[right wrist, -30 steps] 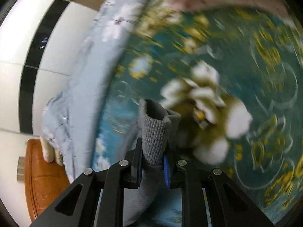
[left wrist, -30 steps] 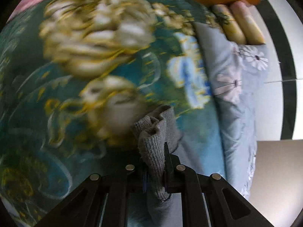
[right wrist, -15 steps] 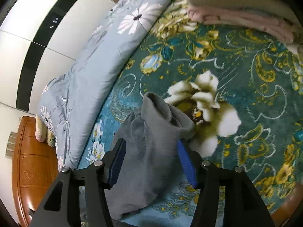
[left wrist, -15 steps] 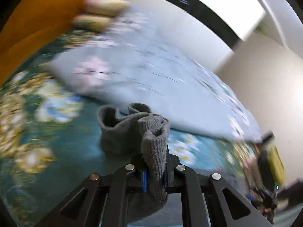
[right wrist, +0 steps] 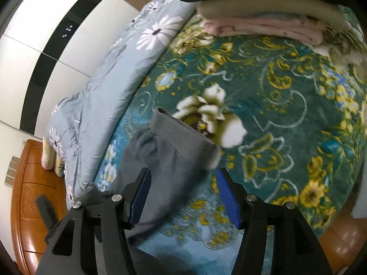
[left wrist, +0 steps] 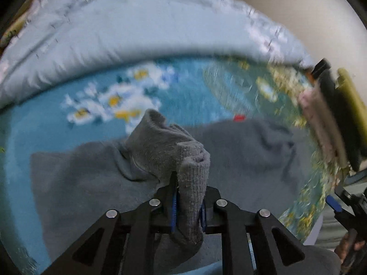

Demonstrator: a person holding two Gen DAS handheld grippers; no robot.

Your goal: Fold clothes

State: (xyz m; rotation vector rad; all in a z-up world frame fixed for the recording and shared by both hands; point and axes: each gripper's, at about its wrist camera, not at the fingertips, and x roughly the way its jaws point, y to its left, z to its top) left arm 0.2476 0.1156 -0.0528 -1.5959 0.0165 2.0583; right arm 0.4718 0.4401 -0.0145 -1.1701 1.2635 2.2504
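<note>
Grey knit garment [left wrist: 240, 155] lies spread on the teal flowered blanket [right wrist: 286, 119], one ribbed cuff [left wrist: 192, 183] pulled up off the rest. Left gripper [left wrist: 187, 213] has that cuff between its blue pads; jaws are easing open, but the fabric fills the gap and the pads press on it. The cuff bunches up over the fingers and hides the tips from the left wrist view.

Right gripper [right wrist: 183, 197] stands open, jaws well apart, holding nothing. Garment edge [right wrist: 181, 137] lies on the blanket beyond and between its fingers, not pinched. In the left wrist view the right gripper [left wrist: 344, 208] shows at the far right edge, with part of a hand [left wrist: 348, 247] below it.

Around it: a pale blue quilt with daisy print [right wrist: 110, 73] runs along one side of the blanket, close to the garment. A stack of folded clothes [right wrist: 263, 23], pink under cream under dark, sits at the blanket's far end, well apart from the garment. Wooden headboard [right wrist: 27, 194] and two rolled pillows [right wrist: 49, 158] sit at the quilt's end. White and black wardrobe doors [right wrist: 50, 34] stand behind the quilt. Left view is motion-blurred; small red patch [left wrist: 238, 117] at the garment's far edge, cannot tell what it is.
</note>
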